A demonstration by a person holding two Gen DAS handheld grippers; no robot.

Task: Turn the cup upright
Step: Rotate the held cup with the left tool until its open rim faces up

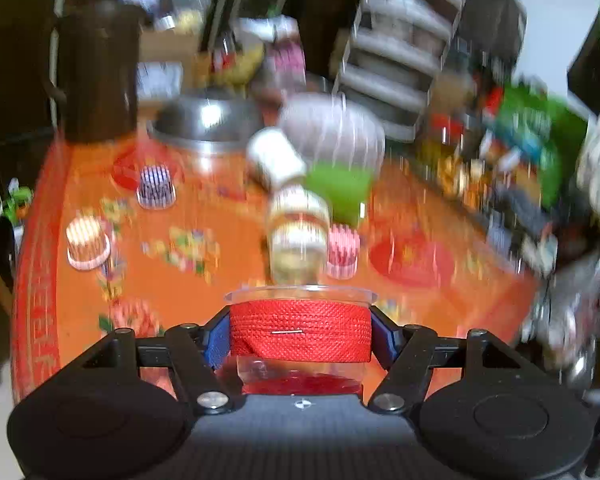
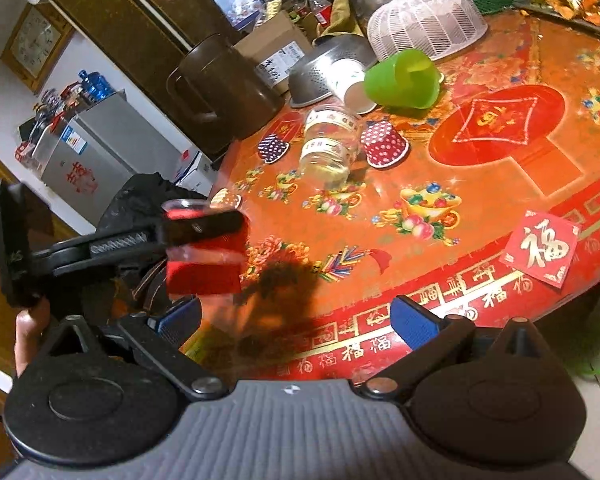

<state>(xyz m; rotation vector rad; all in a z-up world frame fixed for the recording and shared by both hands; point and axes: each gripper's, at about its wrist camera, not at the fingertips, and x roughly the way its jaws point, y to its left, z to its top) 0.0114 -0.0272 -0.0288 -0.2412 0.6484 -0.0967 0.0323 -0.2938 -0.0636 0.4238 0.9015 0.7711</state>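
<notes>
My left gripper is shut on a clear plastic cup with a red woven sleeve, rim facing away from the camera. The view is blurred. In the right wrist view the same cup hangs in the left gripper above the table's left edge, rim up. My right gripper is open and empty over the near edge of the orange table. A glass jar, a green cup and a white paper cup lie on their sides.
Small patterned paper cups stand upside down on the table. A metal colander, a white mesh food cover and a dark jug stand at the back. A red paper square lies near the edge.
</notes>
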